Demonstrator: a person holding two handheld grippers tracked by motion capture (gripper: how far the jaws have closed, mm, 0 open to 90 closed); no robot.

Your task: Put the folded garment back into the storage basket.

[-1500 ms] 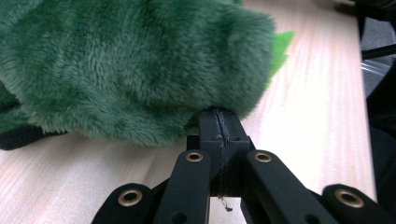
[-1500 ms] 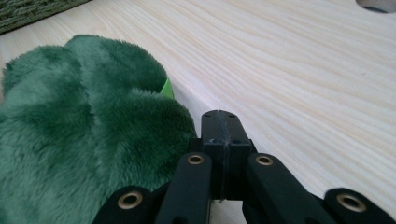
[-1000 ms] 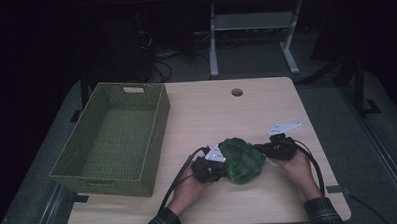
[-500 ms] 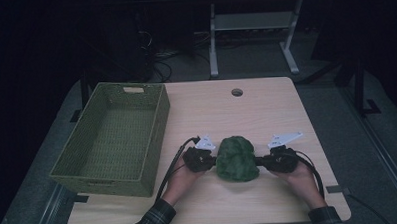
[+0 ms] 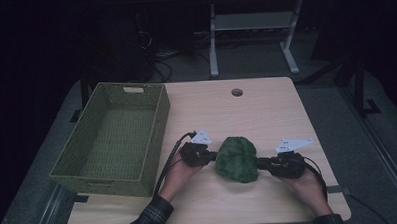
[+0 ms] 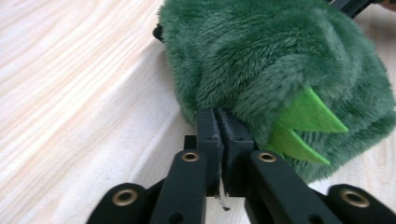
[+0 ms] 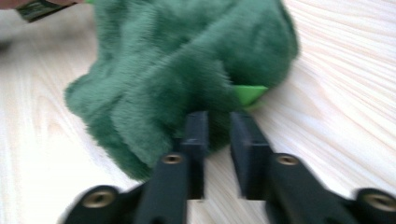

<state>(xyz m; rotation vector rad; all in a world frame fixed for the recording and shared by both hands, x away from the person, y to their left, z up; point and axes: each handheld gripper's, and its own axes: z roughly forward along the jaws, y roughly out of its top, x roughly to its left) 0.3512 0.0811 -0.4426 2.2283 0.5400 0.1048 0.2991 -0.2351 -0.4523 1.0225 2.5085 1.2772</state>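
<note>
A green plush toy (image 5: 236, 159) with light green spikes (image 6: 306, 116) lies on the wooden table (image 5: 266, 114), near the front. My left gripper (image 5: 214, 155) meets it from the left. In the left gripper view its jaws (image 6: 218, 114) stand almost together, having just eased a hair apart, with their tips pinching the fur of the plush toy (image 6: 261, 51). My right gripper (image 5: 261, 163) reaches it from the right. Its jaws (image 7: 218, 119) have just been opening and show a clear gap, their tips at the edge of the plush toy (image 7: 187, 51) without pressing on it.
A green woven basket (image 5: 157, 123) stands empty on the table's left side, close to my left hand. A round cable hole (image 5: 237, 92) sits near the far edge. Behind the table are dark floor, cables and a white stand (image 5: 213, 36).
The left hand has shifted left and slightly away, the right hand right and toward the near edge. The plush has settled flatter on the table, and the right jaws have parted.
</note>
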